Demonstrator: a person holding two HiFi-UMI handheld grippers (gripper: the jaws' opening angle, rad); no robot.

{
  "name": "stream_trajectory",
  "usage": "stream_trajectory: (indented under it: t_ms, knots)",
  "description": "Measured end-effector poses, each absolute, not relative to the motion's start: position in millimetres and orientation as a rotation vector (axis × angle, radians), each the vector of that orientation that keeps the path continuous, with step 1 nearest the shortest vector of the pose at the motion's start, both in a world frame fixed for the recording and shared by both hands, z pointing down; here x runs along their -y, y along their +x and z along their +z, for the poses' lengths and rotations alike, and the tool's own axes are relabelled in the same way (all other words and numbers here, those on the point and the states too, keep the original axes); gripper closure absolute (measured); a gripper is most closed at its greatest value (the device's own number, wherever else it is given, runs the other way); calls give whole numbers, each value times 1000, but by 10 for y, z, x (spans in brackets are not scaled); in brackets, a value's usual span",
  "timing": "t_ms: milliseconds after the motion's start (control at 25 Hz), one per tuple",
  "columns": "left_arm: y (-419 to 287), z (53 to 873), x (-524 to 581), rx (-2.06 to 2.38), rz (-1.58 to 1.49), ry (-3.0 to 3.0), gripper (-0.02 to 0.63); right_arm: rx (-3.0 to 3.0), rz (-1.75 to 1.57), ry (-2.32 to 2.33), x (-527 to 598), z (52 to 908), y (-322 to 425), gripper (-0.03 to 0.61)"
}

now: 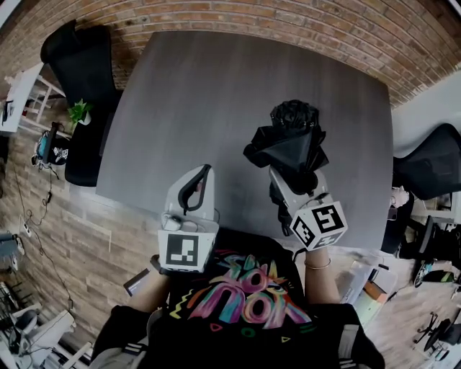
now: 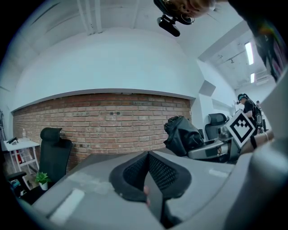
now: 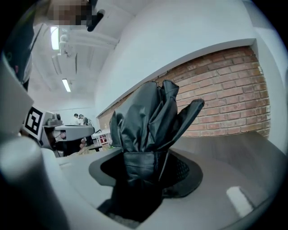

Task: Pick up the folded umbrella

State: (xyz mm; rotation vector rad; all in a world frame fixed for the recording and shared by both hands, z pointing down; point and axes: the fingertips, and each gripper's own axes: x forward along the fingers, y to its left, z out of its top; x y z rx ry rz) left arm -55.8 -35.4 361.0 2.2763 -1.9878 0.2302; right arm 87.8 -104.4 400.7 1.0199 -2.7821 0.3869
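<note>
Above grey table (image 1: pixel 216 94), right tool (image 1: pixel 294 189) grips umbrella (image 1: pixel 288 144).

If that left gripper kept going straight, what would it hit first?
Likely nothing close: the left gripper faces bare table, then the brick wall; the folded umbrella is off to its right.

Office with a brick wall (image 1: pixel 288 18).
A large grey table (image 1: pixel 216 108), black swivel chairs (image 1: pixel 83 65), a potted plant (image 1: pixel 78 112) and ceiling strip lights (image 3: pixel 66 84).
</note>
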Motion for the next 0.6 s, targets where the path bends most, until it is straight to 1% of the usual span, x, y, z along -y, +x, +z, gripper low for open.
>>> stream_trajectory:
  t_ms: [320,600]
  knots:
    - [-748,3583,374,1978,211,2299,612,2826,261,1085,953,3753,849,338]
    - [-688,3461,487,1971,196,2345,612,2852,137,1137,898,3487,982,337]
